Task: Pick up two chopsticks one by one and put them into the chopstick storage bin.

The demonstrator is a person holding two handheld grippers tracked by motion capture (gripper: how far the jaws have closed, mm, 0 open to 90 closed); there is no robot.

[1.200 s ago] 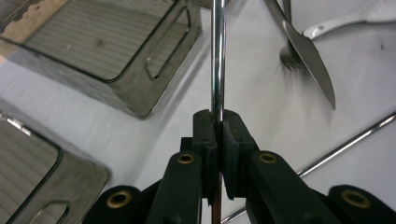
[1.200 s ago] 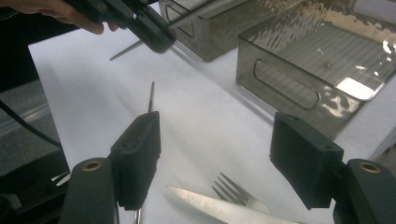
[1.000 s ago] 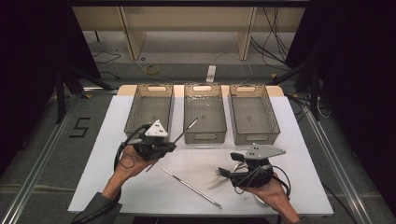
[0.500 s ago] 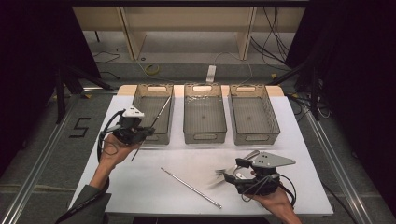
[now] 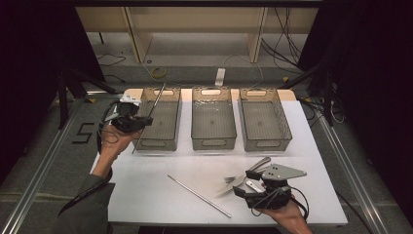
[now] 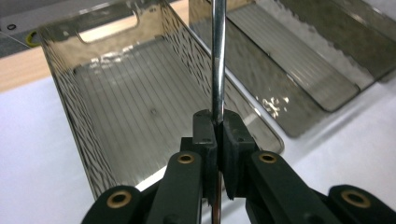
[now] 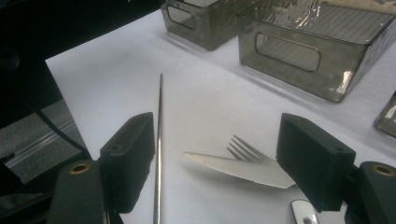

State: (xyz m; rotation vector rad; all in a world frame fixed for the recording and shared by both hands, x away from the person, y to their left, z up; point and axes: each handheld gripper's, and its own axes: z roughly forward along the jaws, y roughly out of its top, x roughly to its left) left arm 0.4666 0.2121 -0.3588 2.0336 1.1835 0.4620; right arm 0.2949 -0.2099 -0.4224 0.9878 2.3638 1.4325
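My left claw is clamped on a thin metal rod, holding it tilted over the left bin near the desk's far left corner. My right claw is spread wide just above the desk near its near edge, with a serrated knife and a fork lying between its jaws. A second rod lies on the desk beside them.
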